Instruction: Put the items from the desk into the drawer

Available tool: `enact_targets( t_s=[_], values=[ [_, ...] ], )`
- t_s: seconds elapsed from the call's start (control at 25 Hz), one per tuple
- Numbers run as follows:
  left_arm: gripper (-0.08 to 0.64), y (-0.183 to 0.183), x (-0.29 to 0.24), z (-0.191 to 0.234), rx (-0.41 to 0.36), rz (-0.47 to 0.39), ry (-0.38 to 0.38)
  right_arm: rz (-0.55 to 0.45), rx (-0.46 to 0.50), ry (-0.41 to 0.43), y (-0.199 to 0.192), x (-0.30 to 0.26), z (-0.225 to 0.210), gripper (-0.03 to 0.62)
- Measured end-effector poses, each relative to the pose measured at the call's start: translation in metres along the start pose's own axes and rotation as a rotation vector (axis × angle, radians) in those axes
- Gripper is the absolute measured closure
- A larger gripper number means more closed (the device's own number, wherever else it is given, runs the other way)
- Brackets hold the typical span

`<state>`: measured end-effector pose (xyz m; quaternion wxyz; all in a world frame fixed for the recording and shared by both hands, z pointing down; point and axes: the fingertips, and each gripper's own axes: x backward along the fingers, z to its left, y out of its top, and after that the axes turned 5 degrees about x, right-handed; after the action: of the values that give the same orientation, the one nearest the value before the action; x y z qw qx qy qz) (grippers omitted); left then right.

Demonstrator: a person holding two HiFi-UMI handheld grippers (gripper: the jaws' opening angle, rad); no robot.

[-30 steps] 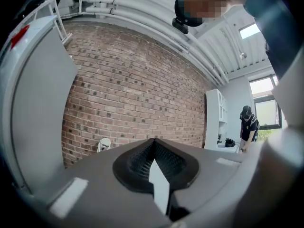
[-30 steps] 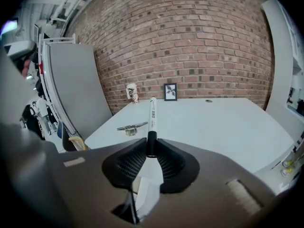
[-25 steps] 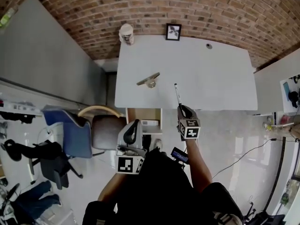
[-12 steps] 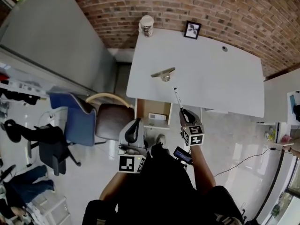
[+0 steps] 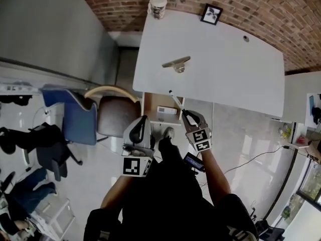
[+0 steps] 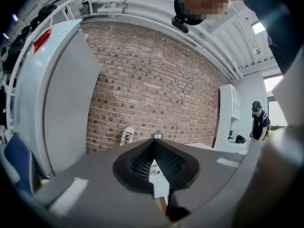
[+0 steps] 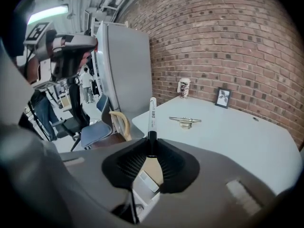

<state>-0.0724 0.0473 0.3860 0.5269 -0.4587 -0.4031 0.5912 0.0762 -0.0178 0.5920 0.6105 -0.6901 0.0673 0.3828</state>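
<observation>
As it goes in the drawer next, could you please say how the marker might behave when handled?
The marker looks stiff and light: it juts straight from the right gripper, held at one end. Its round barrel would likely roll once laid in the drawer.

print on the marker [image 7: 152, 112] is too small to read.

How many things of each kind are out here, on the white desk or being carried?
Paper cup: 1
Picture frame: 1
Metal gadget: 1
Marker, clamped in the right tool: 1
Total: 4
</observation>
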Motion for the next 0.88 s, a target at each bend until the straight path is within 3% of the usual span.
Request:
enact_targets(
  t_s=[0.32, 0.88],
  values=[
    [0.541, -0.027, -0.011, 0.026, 0.014, 0.05, -0.011, 0.154, 0.181, 0.103, -0.048, -0.046, 0.029, 0.522],
    [0.541, -0.081, -0.019, 0.057, 0.033, 0.079, -0.006, 0.412, 0.383, 0.258, -0.175, -0.123, 0.063, 0.521]
  ],
)
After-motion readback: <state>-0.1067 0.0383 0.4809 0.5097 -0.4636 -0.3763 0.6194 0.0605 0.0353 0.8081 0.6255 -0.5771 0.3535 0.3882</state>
